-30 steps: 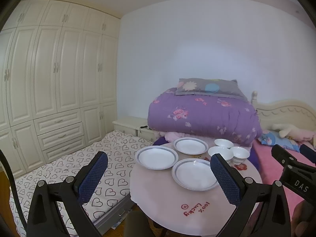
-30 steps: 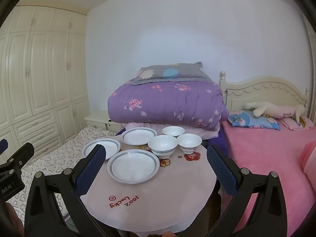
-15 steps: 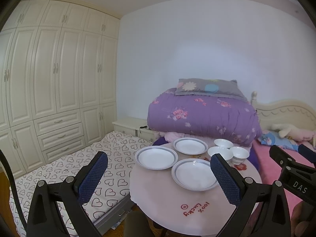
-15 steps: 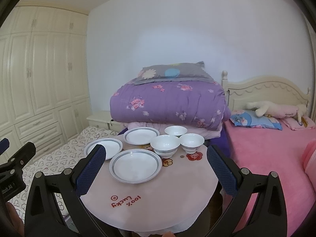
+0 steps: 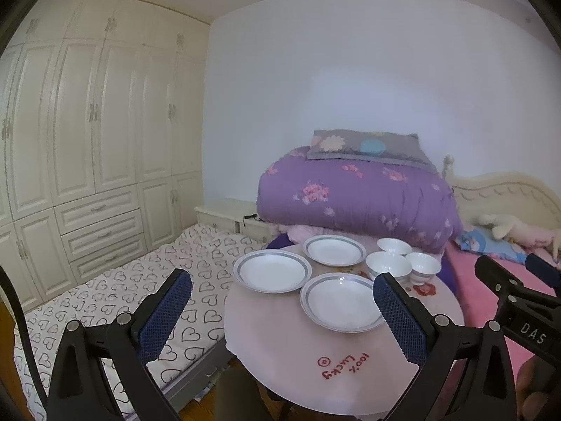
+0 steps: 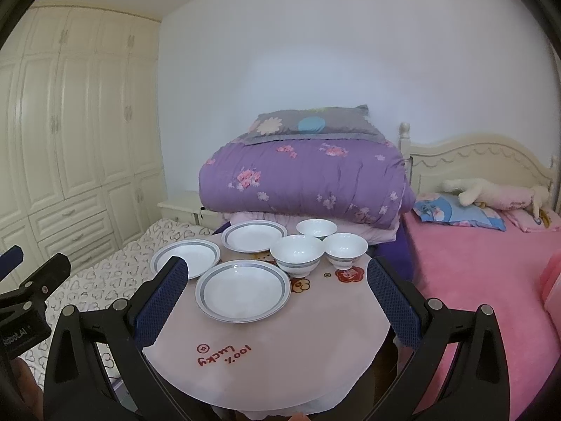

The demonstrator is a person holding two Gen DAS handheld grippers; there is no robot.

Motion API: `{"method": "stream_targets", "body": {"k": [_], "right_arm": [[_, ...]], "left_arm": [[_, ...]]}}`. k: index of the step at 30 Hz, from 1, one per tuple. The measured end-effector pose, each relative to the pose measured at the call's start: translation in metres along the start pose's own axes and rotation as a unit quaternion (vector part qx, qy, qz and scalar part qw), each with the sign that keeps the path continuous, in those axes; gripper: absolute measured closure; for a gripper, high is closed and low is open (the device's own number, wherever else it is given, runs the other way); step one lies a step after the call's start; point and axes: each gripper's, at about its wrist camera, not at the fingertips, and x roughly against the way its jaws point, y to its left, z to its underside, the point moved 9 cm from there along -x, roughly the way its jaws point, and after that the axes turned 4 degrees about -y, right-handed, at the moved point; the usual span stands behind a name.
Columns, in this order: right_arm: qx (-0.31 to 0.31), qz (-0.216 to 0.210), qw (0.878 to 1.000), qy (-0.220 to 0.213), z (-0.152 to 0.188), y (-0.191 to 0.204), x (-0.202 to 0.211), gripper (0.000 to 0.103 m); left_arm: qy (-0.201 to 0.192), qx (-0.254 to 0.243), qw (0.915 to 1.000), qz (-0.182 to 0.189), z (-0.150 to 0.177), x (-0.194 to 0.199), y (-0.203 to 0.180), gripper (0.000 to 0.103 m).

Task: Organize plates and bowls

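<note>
Standing on a small round table (image 6: pixel 336 319) with a pale pink cover are three white plates and three white bowls, all empty. The near plate (image 6: pixel 243 290) lies closest to the cameras; the left plate (image 6: pixel 186 257) sits just beside it toward the heart-print mattress (image 5: pixel 147 280), and the far plate (image 6: pixel 254 235) lies behind them, near the folded purple quilt (image 6: pixel 305 179). None of the three plates is stacked on another. The large bowl (image 6: pixel 297 254) stands just right of the near plate, with the right bowl (image 6: pixel 345 249) beside it and the back bowl (image 6: pixel 316 228) behind the pair; whether the bowls touch cannot be told.

Both tools hang short of the table's near edge, above the red "100% Lucky" print (image 6: pixel 224 352). The right gripper (image 6: pixel 277 301) has its blue-padded fingers spread wide and holds nothing; seen from its own camera, the near plate lies between and ahead of the fingertips. The left gripper (image 5: pixel 280 312) is likewise spread wide and bare, with the near plate just inside its right finger and the left plate ahead, between the two fingers. A grey flowered pillow (image 6: pixel 312 122) tops the quilt, and a pink bed (image 6: pixel 466 280) extends to the right.
</note>
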Motion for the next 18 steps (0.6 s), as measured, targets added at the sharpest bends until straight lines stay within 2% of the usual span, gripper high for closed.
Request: {"method": "stream_targets", "body": {"k": [7, 18], "right_arm": [[0.014, -0.019, 0.999, 0.023, 0.013, 0.004, -0.029, 0.0], [0.017, -0.033, 0.994, 0.104, 0.049, -0.005, -0.1, 0.0]], "left_arm": [[0.029, -0.002, 0.9996, 0.005, 0.002, -0.035, -0.001, 0.001], [0.107, 0.001, 0.9939, 0.027, 0.012, -0.136, -0.003, 0.001]]}}
